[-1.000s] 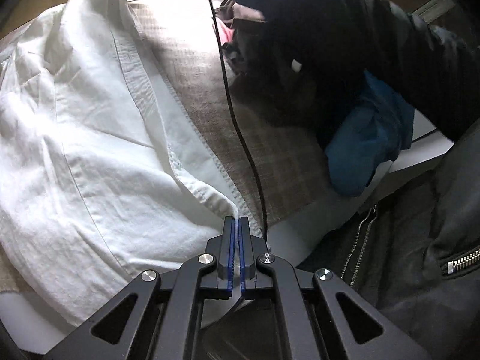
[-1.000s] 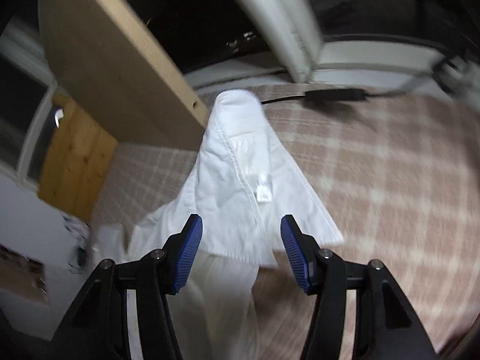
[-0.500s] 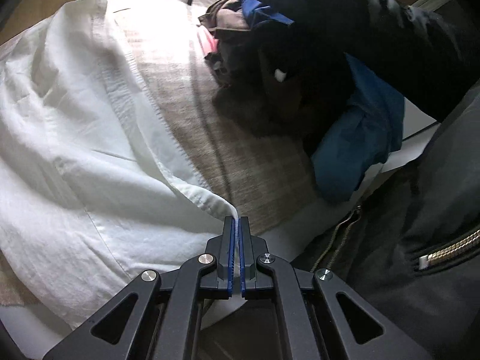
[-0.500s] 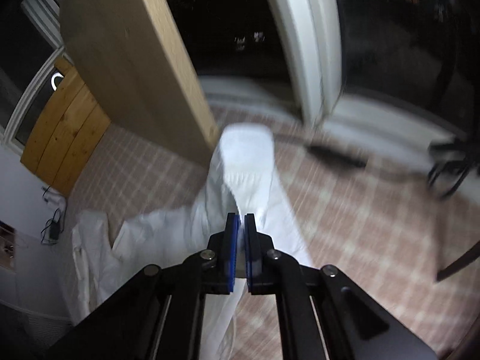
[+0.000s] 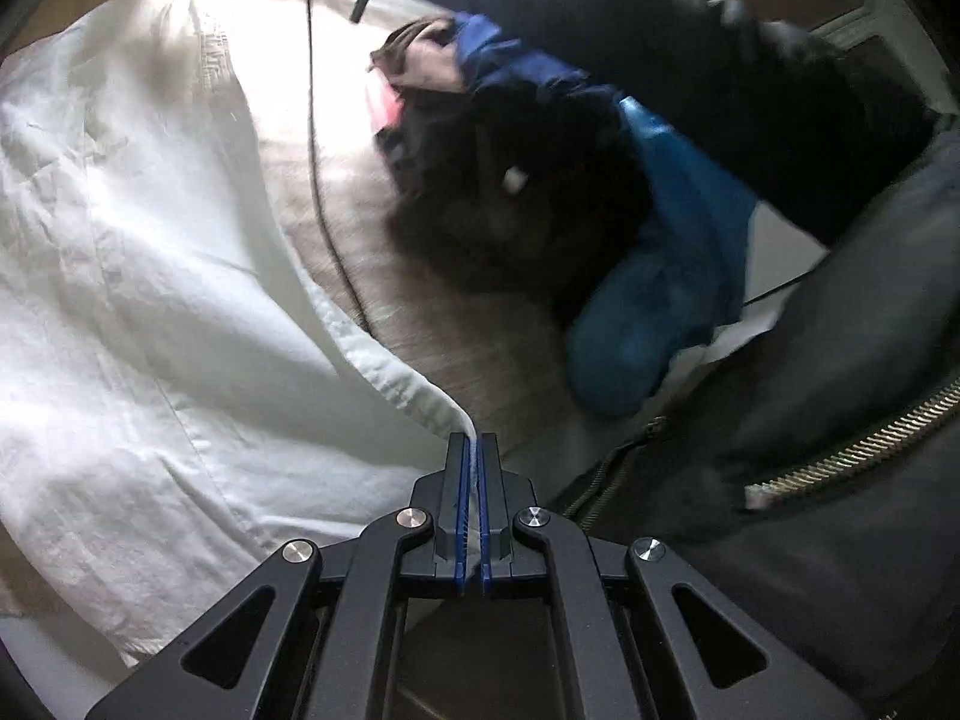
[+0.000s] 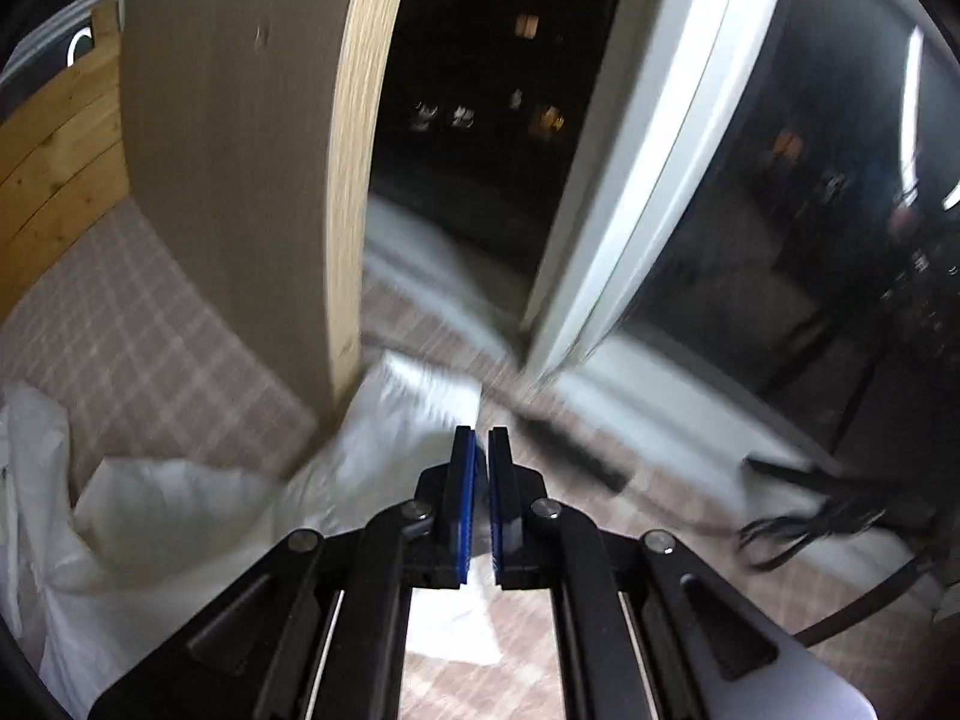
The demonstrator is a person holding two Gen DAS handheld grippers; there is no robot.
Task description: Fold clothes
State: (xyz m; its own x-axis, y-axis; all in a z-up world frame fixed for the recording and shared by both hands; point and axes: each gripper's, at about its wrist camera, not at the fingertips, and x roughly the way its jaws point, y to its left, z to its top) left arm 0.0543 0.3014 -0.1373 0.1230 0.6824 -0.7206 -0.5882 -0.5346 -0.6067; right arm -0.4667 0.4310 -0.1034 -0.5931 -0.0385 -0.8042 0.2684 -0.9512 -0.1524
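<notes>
White, crumpled cotton fills the left of our left wrist view: the shirt (image 5: 138, 312) lies spread over a checked beige cloth (image 5: 384, 276), and our left gripper (image 5: 474, 441) has its blue-padded tongs pressed together on a hemmed corner of it, the fabric drawn up taut to the tips. To the right sits a heap of dark clothes (image 5: 516, 192), blurred, with a blue garment (image 5: 678, 276) against it; a thin black cable (image 5: 324, 204) runs across the cloth. A person's black jacket with a metal zip (image 5: 864, 444) fills the near right.

In the right wrist view our right gripper (image 6: 482, 441) points outward, its tongs nearly together and pinching a white fold of the shirt (image 6: 396, 420). Beyond stand a pale wooden board (image 6: 240, 168) and a white window frame (image 6: 648, 150). We can read no label or writing; motion blur softens everything.
</notes>
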